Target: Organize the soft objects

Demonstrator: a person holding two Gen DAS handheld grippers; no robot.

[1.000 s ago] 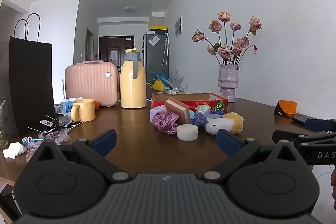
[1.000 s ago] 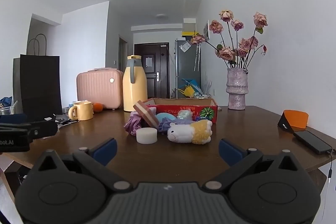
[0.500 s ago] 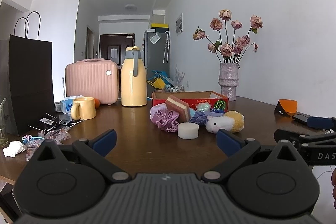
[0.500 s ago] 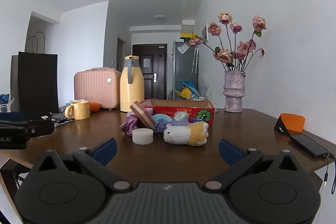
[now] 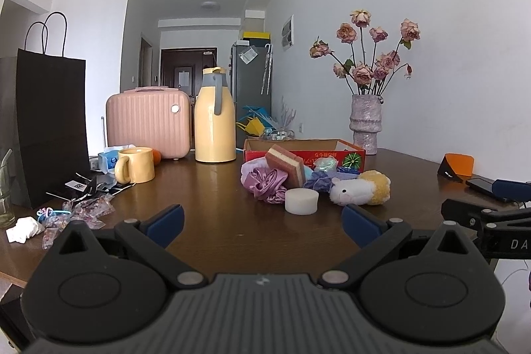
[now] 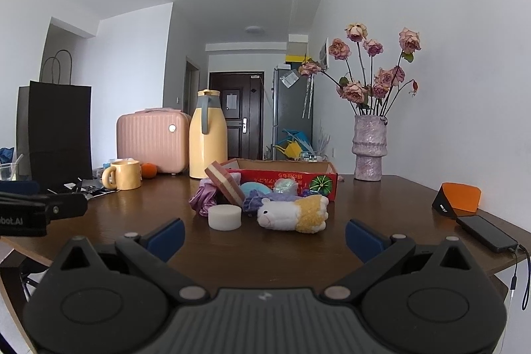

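Left gripper (image 5: 262, 226): jaws apart, empty, above table (image 5: 212, 188).
Right gripper (image 6: 264, 236): jaws apart, empty.
Plush sheep (image 6: 293, 214): 12 o'clock, beside white sponge (image 6: 224, 217).
Red box (image 6: 282, 178): behind pile.

On the brown table (image 6: 265, 247) lie one white foam puck (image 6: 224, 217), one plush sheep (image 6: 293, 213), one striped sponge block (image 6: 225, 185), one purple satin scrunchie (image 5: 264, 182), one lavender knitted scrunchie (image 5: 319, 180) and one red cardboard box (image 6: 282, 179). Behind them stand one yellow thermos jug (image 5: 214, 121), one pink mini suitcase (image 5: 148, 121), one yellow mug (image 5: 136, 169), one orange fruit (image 6: 148, 170), one black paper bag (image 5: 49, 135) and one vase (image 6: 369, 148) of dried roses. To the right there are one orange-and-black stand (image 6: 459, 196) and one black phone (image 6: 486, 233); two grippers show, the left gripper (image 5: 262, 223) and the right gripper (image 6: 264, 231), both spread wide.
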